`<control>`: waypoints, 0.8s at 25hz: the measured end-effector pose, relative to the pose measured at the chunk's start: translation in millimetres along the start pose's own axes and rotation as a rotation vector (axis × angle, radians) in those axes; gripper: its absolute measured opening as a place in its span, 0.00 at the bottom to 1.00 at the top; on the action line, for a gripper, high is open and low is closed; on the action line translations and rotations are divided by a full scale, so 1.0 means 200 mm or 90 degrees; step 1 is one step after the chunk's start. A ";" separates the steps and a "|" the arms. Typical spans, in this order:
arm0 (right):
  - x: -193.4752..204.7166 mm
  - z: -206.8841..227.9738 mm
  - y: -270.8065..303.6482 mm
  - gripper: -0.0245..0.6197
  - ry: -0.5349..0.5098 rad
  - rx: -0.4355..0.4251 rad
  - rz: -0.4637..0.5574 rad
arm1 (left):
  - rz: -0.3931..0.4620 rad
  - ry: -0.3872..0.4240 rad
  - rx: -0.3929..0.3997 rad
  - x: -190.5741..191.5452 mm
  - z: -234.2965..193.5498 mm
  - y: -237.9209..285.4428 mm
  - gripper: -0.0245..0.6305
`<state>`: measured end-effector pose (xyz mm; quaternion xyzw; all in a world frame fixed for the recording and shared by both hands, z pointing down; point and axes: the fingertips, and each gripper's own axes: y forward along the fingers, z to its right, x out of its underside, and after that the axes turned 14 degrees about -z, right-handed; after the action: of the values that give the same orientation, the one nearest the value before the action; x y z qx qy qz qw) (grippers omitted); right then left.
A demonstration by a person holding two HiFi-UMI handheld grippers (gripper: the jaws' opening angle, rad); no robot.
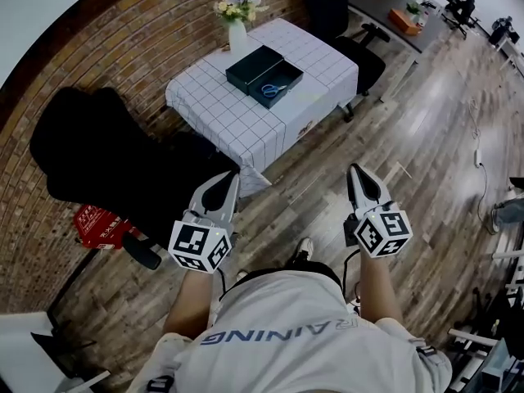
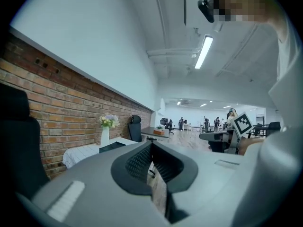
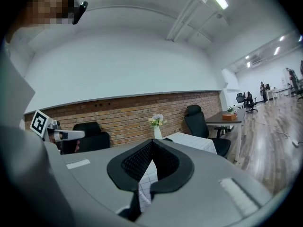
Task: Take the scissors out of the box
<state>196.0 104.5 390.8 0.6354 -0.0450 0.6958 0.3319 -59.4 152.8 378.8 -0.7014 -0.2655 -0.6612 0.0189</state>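
- A small table (image 1: 237, 121) with a white checked cloth stands by a brick wall, with a vase of flowers (image 1: 237, 31) at its far edge.
- An open dark box (image 1: 292, 78) sits on the cloth, and blue-handled scissors (image 1: 274, 89) lie inside it.
- The left gripper (image 1: 230, 178) and right gripper (image 1: 355, 170) hover over the wooden floor, well short of the table (both point toward it).
- Each gripper's jaws are pressed together with nothing between them.

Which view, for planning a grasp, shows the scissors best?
The head view: it looks down into the open box where the scissors lie. The left gripper view shows only the box's side; the right gripper view, no scissors.
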 end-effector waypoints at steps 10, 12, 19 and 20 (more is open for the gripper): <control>-0.13 0.59 0.17 0.06 -0.010 -0.045 -0.024 | -0.014 -0.014 -0.046 -0.14 0.22 0.54 0.04; -0.13 0.71 0.19 0.06 -0.009 -0.052 -0.034 | -0.020 -0.018 -0.053 -0.15 0.26 0.63 0.04; -0.17 0.95 0.28 0.06 0.006 -0.061 -0.035 | -0.034 -0.008 -0.052 -0.24 0.34 0.89 0.04; -0.18 0.96 0.29 0.06 0.003 -0.064 -0.035 | -0.033 -0.006 -0.051 -0.26 0.33 0.93 0.04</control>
<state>329.0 -49.1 414.8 0.6172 -0.0614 0.6850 0.3822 75.9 0.0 381.5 -0.6975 -0.2573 -0.6683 -0.0276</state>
